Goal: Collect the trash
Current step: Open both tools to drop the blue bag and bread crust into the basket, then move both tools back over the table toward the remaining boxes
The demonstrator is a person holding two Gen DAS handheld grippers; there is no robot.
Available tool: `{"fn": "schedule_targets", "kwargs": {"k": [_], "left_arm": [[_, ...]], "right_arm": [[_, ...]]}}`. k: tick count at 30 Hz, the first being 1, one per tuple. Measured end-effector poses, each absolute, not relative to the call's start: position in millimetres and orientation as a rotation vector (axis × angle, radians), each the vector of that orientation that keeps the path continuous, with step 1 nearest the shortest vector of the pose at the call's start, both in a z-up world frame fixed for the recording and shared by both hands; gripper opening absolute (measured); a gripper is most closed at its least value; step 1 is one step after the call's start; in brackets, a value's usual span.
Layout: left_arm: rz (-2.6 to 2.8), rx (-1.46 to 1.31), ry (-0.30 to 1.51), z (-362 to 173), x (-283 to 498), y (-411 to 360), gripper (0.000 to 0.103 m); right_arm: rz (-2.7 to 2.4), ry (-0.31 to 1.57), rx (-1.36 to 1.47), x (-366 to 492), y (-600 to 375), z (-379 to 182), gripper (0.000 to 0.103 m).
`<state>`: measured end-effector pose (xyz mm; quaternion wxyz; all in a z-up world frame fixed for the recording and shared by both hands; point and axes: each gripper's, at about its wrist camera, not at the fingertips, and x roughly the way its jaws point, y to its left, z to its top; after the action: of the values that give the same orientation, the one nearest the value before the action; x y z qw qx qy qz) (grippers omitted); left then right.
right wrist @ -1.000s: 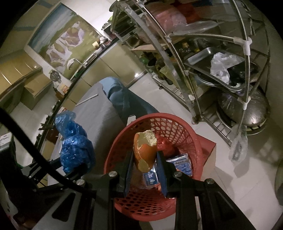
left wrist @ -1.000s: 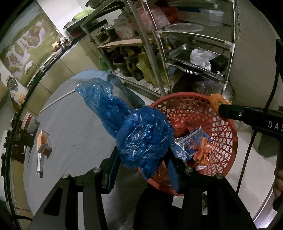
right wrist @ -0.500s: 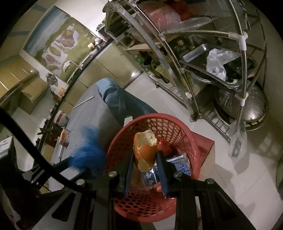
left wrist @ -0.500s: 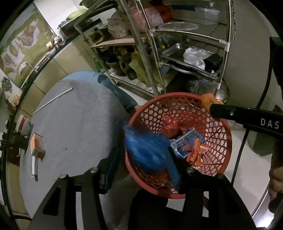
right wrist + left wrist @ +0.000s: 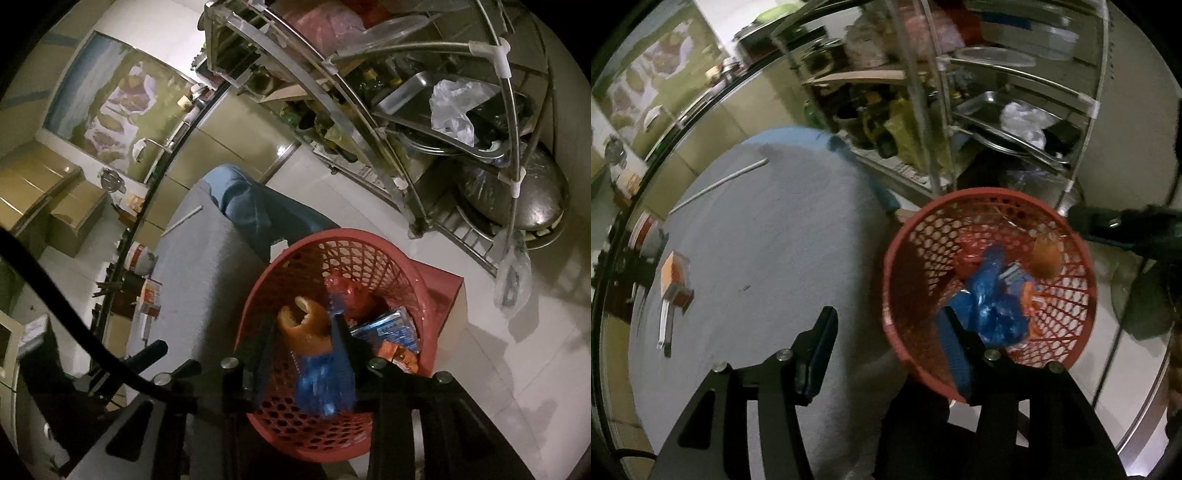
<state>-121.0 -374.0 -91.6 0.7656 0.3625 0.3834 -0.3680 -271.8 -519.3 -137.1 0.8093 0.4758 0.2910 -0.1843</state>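
Observation:
A red mesh basket (image 5: 897,295) stands beside the grey table; it also shows in the right wrist view (image 5: 402,258). A crumpled blue plastic bag (image 5: 990,310) lies inside it (image 5: 321,380). My left gripper (image 5: 886,332) is open and empty, straddling the basket's near rim. A brown broken eggshell (image 5: 304,325) is loose between the spread fingers of my right gripper (image 5: 304,336), which is open above the basket. The eggshell (image 5: 1047,254) shows in the left wrist view inside the basket, below my right gripper (image 5: 1123,225).
The grey table (image 5: 757,240) carries a white straw (image 5: 718,186), a small orange box (image 5: 674,280) and a jar (image 5: 142,256). A metal rack (image 5: 424,122) with pans and bags stands behind the basket. A red stool (image 5: 448,291) sits next to the basket.
My left gripper has opened and the blue bag has dropped into the basket. My right gripper has opened and the eggshell is falling from it into the basket.

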Motion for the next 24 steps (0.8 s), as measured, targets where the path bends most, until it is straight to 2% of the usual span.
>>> {"fn": "schedule_targets", "kwargs": {"k": [1,2,3,8,24], "left_arm": [[-0.79,0.78,0.836,-91.1,-117.9,-371.0,0.057],[-0.78,0.768,0.84,-90.3,-114.2,-366.7,0.057],[-0.77,0.756,0.845,-89.7,-110.4,-362.1,0.057],[-0.725,0.709,0.873,-90.7,-93.7,-341.2,0.057],[-0.658,0.616,0.907,-89.3,-72.4,-294.6,0.057]], "right_arm": [[-0.39,0.612,1.022,-272.6,-519.8,-135.9,0.048],[-0.39,0.593,1.026,-273.8,-519.2,-133.9,0.066],[-0.395,0.573,1.026,-275.4,-518.0,-131.7,0.067],[-0.4,0.529,1.005,-276.4,-515.0,-122.2,0.067],[-0.332,0.59,0.911,-240.7,-477.5,-111.2,0.067]]}}
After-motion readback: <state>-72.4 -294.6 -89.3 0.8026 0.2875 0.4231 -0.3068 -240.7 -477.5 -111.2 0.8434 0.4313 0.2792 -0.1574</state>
